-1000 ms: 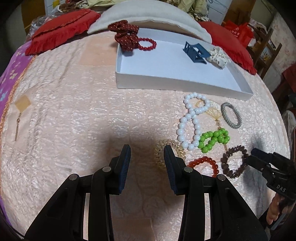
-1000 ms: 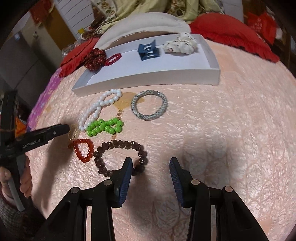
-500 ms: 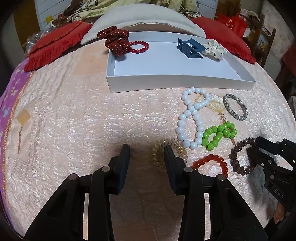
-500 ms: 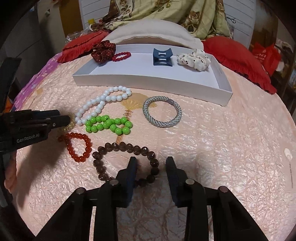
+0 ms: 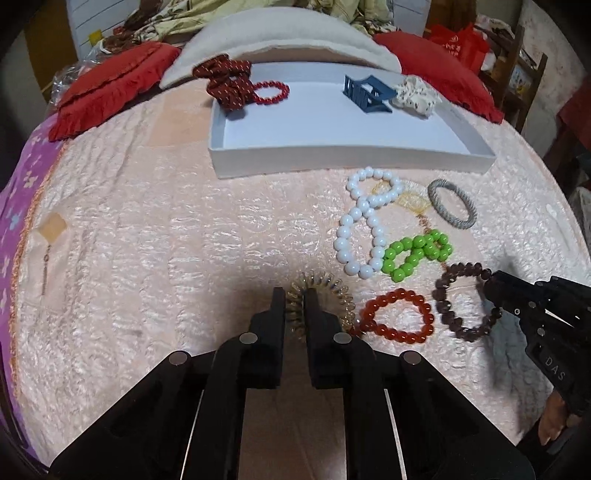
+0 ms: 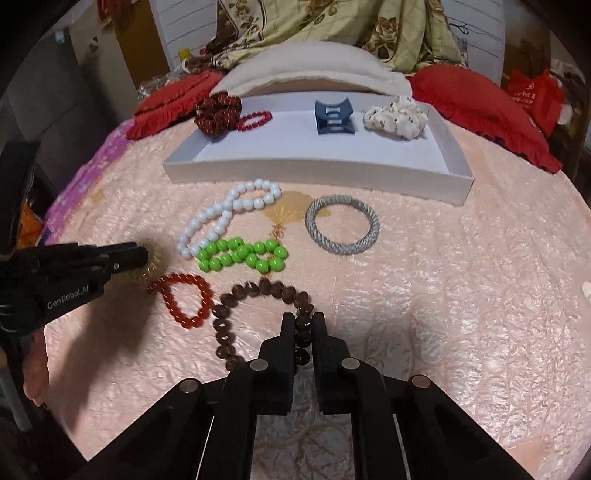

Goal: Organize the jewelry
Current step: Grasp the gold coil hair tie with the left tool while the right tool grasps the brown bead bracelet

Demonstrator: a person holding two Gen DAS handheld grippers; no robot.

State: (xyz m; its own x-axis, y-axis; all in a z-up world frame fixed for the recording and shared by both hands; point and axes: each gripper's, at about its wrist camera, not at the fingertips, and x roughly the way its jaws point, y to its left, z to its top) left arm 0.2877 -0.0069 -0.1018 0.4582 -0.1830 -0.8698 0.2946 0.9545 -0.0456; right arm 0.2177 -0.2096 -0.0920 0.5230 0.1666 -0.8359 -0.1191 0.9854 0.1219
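Left wrist view: your left claw (image 5: pixel 294 306) is pinched on the gold spiral hair tie (image 5: pixel 334 295), lying on the bed (image 5: pixel 147 240).

Right wrist view: your right claw (image 6: pixel 303 328) is clamped on the brown bead bracelet (image 6: pixel 236 295), just beside the orange bracelet (image 6: pixel 184 301).

I work over a pink quilted bedspread (image 6: pixel 461 295). Behind it lie a white pillow (image 6: pixel 314 66), red frilled cushions (image 6: pixel 480 107) and a floral blanket (image 6: pixel 332 26). White panelled wall (image 6: pixel 192 26) beyond; wooden chair (image 5: pixel 524 74) at right.

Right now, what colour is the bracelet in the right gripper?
Dark brown bracelet; right wrist view.
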